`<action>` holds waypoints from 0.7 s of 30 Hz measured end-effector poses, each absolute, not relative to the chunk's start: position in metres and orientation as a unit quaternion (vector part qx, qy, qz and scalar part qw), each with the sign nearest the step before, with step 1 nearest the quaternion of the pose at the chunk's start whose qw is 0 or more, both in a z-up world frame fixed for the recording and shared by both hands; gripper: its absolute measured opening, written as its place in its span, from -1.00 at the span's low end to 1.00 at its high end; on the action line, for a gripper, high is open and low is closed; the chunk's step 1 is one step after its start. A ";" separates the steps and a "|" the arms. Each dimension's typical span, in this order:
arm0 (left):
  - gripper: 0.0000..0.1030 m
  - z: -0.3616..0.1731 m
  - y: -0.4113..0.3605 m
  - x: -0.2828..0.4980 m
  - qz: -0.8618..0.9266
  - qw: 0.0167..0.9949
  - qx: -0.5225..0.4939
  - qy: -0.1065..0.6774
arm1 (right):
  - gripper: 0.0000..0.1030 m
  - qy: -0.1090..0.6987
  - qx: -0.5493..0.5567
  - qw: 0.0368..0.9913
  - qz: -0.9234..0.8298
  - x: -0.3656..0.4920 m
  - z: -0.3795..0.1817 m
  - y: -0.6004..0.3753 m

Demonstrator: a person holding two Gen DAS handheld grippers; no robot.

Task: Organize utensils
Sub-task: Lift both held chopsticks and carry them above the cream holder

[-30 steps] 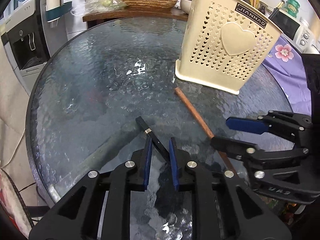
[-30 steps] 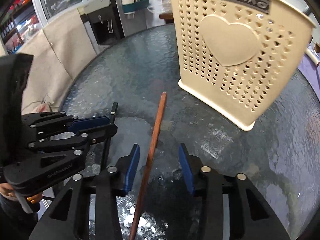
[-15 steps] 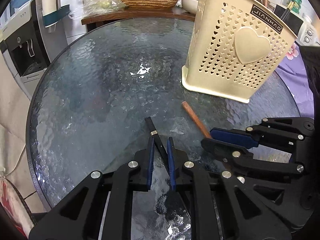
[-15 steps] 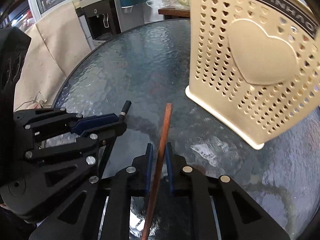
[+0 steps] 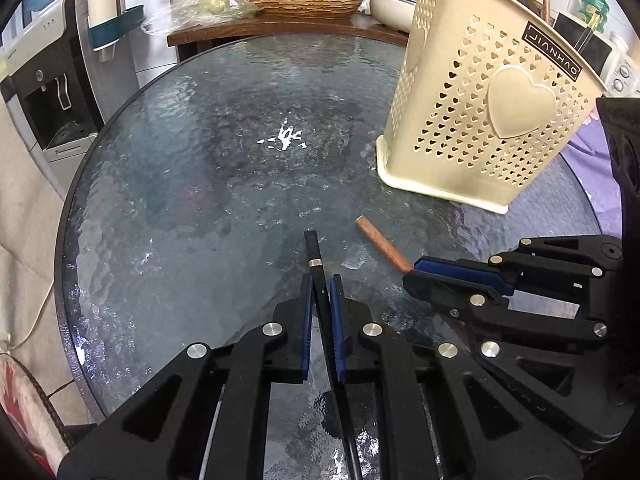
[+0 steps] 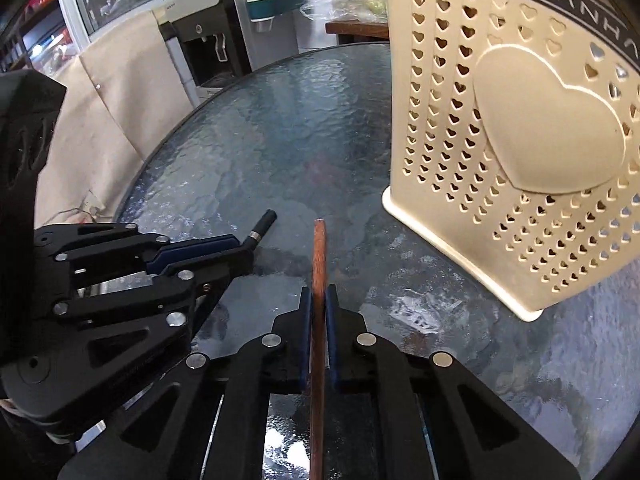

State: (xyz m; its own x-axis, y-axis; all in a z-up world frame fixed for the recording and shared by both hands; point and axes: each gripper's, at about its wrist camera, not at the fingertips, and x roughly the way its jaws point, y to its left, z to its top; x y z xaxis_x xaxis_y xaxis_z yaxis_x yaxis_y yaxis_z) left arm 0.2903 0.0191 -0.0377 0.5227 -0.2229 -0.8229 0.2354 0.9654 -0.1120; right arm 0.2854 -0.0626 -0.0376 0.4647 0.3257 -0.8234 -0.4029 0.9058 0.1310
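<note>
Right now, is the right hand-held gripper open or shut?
Shut: the right hand-held gripper has both blue pads pressed against the brown chopstick.

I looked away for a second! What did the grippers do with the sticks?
The right gripper closed on the brown chopstick. The left gripper squeezed tight on the black chopstick. Both edged toward the cream basket, which stayed put on the glass table.

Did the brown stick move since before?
Yes. The brown stick now sits clamped in the right gripper, its tip nearer the cream basket.
</note>
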 end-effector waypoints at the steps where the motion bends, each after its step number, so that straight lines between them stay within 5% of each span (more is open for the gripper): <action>1: -0.82 -0.038 0.019 0.290 -0.129 0.873 0.006 0.470 | -0.87 0.469 -0.041 0.856 0.214 0.284 -0.037 -0.063; 21: -0.85 0.057 0.025 0.243 -0.149 0.924 -0.017 0.351 | -0.87 0.315 0.045 0.906 0.280 0.216 0.063 -0.132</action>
State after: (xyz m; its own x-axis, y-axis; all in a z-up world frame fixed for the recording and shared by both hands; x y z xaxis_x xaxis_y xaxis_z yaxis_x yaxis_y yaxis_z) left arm 0.2431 0.0253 0.0570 0.7090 -0.2873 -0.6440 0.2635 0.9550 -0.1359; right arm 0.2165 -0.1321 0.0630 0.6455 0.5348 -0.5453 -0.4782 0.8397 0.2576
